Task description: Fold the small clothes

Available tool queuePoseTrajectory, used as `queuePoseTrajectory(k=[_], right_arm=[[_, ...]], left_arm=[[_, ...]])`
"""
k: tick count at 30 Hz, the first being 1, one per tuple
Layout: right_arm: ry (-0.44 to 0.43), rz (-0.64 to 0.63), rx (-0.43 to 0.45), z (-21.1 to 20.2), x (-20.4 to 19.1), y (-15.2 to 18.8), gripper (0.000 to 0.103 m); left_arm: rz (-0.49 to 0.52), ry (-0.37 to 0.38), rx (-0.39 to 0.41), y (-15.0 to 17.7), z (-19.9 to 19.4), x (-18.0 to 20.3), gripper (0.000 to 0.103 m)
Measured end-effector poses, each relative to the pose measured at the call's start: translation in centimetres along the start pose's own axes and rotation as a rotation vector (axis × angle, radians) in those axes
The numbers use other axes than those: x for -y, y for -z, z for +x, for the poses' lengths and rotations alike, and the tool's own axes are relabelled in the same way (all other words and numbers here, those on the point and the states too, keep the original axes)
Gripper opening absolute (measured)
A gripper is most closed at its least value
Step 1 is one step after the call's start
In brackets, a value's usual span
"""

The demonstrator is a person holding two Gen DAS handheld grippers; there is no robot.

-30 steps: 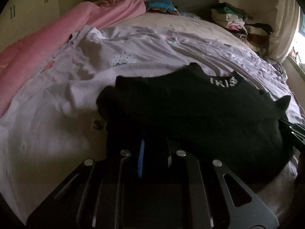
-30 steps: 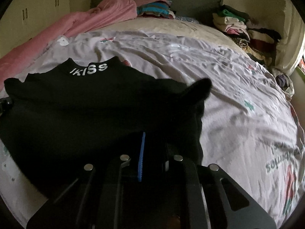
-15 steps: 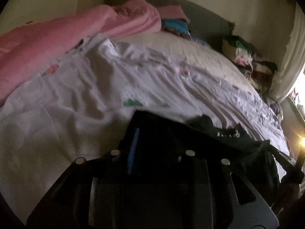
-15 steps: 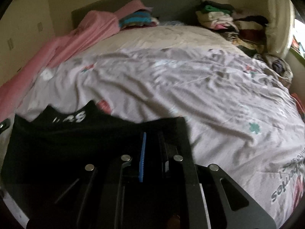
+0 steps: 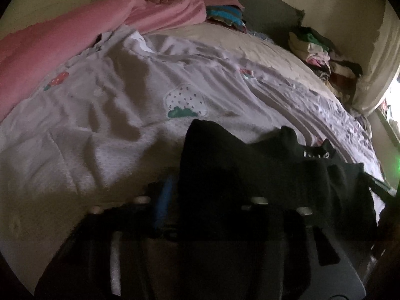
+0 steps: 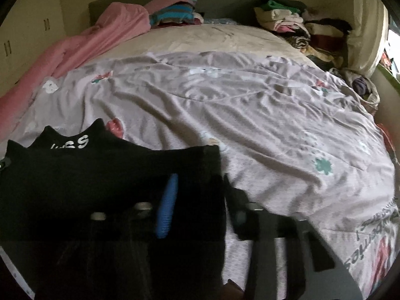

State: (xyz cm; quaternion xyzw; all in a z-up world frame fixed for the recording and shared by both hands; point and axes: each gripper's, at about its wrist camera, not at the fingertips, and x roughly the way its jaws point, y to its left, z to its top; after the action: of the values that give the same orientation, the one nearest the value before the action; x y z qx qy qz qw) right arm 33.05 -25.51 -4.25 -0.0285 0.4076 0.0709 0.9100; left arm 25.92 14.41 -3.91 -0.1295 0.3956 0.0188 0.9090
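A black top [image 5: 250, 170] with white letters on its collar [image 6: 75, 143] lies on the lilac quilt [image 6: 250, 125], its sides folded in. My left gripper [image 5: 197, 187] is at the top's left fold. Its blue pad [image 5: 165, 200] shows beside the cloth's edge, the other finger is hidden under the cloth, and the jaws are closing. My right gripper [image 6: 200, 182] is at the right fold [image 6: 215, 165]. Its jaws are opening, with the black cloth [image 6: 87, 180] loose between the blue pad [image 6: 167, 205] and the bare right finger [image 6: 237, 207].
A pink blanket [image 5: 62, 45] runs along the bed's left side. Folded clothes [image 6: 175, 15] sit by the grey headboard, and a taller pile [image 6: 300, 27] is at the far right. A small bundle [image 6: 362, 85] lies near the right edge, by a pale curtain [image 5: 375, 62].
Both grippers carried the top's sides in over its middle, so the sleeves no longer stick out and it lies narrower. The right jaws have parted from the cloth.
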Motion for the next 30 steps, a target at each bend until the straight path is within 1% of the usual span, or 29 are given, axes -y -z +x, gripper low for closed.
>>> queuePoseTrajectory(k=[1,2,3,5,7,11,13,15,19,25,27,30], right_arm=[[0.003,-0.001,0.005,0.0,-0.1,0.0,0.011],[0.005,-0.001,0.009,0.0,-0.2,0.0,0.011],[0.014,0.001,0.015,-0.2,-0.3,0.0,0.009],[0.019,0.018,0.04,-0.9,-0.3,0.1,0.009],[0.019,0.041,0.064,-1.8,-0.1,0.0,0.008],[-0.008,0.102,0.121,-4.0,0.9,-1.0,0.008],[-0.026,0.127,0.139,-4.7,1.3,-1.5,0.008],[-0.026,0.13,0.153,-5.0,1.3,-2.1,0.008],[-0.006,0.128,0.143,-4.1,1.1,-2.3,0.008],[0.074,0.121,0.054,-0.5,0.6,-0.8,0.008],[0.075,0.134,0.032,0.2,0.7,-0.3,0.009],[0.085,0.128,0.033,0.1,0.6,0.0,0.01]], left_arm=[[0.012,-0.013,0.01,0.1,0.0,0.1,0.011],[0.022,-0.015,0.015,0.1,0.0,0.1,0.009],[0.026,-0.016,0.018,0.1,-0.1,0.1,0.008],[0.024,-0.008,0.028,-0.1,-0.5,0.0,0.007],[0.019,0.005,0.055,-0.3,-1.7,0.1,0.006],[0.021,0.026,0.108,-0.9,-3.8,0.3,0.003],[0.017,0.019,0.134,-1.2,-4.5,0.2,0.003],[0.006,0.014,0.14,-1.4,-4.6,0.0,0.003],[-0.025,0.013,0.119,-1.5,-3.6,-0.8,0.003],[-0.025,-0.029,0.036,-0.5,-0.6,-1.5,0.003],[-0.03,-0.027,0.016,-0.2,0.0,-1.8,0.004],[-0.029,-0.028,0.013,-0.1,-0.1,-1.8,0.009]])
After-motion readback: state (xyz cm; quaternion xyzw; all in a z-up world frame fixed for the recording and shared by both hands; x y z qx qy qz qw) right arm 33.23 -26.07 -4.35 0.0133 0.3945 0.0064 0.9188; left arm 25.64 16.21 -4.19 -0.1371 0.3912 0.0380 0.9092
